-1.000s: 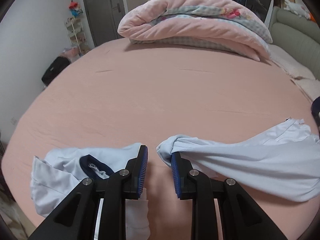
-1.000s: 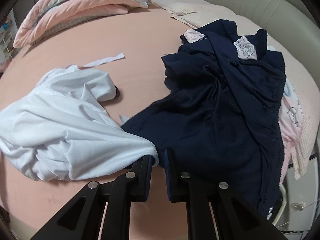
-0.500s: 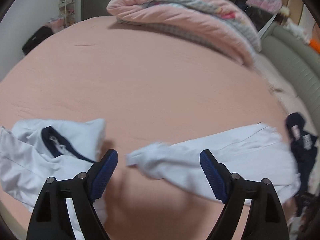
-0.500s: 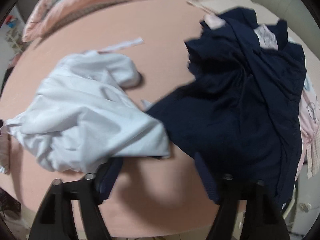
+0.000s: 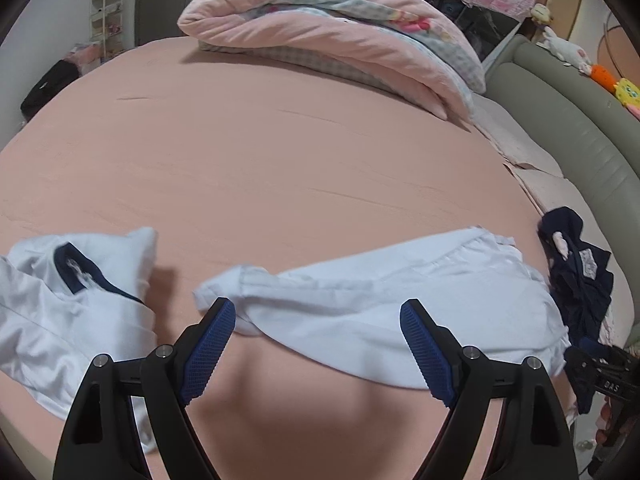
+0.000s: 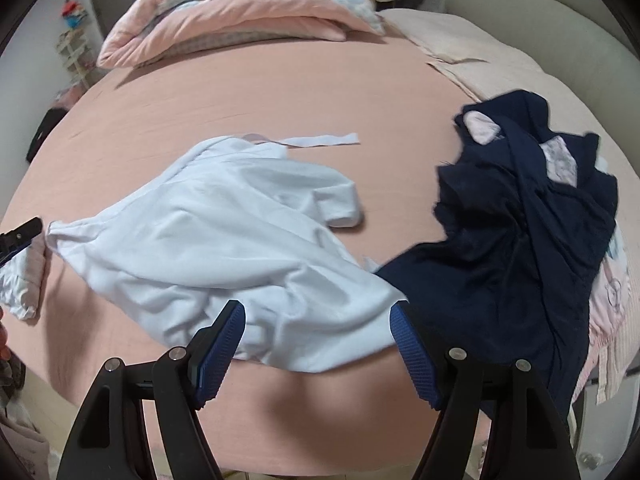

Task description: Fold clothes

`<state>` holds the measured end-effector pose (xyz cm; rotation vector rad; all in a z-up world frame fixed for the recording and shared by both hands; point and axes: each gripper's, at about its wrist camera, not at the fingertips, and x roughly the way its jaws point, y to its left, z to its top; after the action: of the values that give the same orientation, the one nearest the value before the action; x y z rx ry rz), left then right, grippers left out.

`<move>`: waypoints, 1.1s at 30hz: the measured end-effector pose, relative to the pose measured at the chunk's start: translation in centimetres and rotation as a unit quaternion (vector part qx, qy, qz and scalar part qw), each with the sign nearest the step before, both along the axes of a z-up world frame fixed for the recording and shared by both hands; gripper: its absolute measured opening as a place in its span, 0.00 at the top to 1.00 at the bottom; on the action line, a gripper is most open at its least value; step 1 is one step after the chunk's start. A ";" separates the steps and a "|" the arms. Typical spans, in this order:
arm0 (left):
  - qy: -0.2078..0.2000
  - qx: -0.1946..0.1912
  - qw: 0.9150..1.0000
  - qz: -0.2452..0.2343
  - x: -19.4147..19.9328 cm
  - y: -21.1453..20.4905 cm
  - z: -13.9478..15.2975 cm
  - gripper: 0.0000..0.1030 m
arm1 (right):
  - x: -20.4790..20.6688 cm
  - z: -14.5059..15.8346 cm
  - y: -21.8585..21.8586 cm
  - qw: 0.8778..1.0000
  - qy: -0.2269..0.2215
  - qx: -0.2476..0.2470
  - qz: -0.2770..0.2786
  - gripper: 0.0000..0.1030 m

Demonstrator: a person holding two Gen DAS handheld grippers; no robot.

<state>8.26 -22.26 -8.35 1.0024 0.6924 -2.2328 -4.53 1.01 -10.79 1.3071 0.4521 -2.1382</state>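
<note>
Both tongs have let go of the white garment they pinched a second ago, and its bunched ends now lie loose on the bed.

A pink sheet (image 5: 280, 152) covers the bed, bare beyond the clothes. Far ahead of the left tongs (image 5: 318, 348) a folded pink quilt (image 5: 340, 36) rests on the sheet; a grey-green padded headboard (image 5: 568, 120) with soft toys on top curves to their right, and a dark door and a shelf stand far off to the left.

The left tongs are spread wide and hold nothing. The white garment (image 5: 380, 308) lies just ahead of and between the blue pads (image 5: 210, 344), apart from them. To their left lies a second white top with a navy collar (image 5: 76, 292).

The right tongs (image 6: 318, 344) are likewise spread and empty, the same white garment (image 6: 224, 256) just ahead between the pads. A crumpled navy garment (image 6: 516, 248) lies ahead to their right, its edge touching the white one.

Both tongs point steeply down at the bed.
</note>
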 end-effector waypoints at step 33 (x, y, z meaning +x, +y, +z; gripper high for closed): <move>-0.064 0.030 0.987 -0.147 -5.1 7.3 -4.8 0.18 | 1.3 -0.5 -7.6 0.988 -0.001 0.037 0.151 0.28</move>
<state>3.18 -14.98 -13.16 1.3408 0.5884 -2.3809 -3.22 -6.57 -11.29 1.1950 0.6895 -1.8837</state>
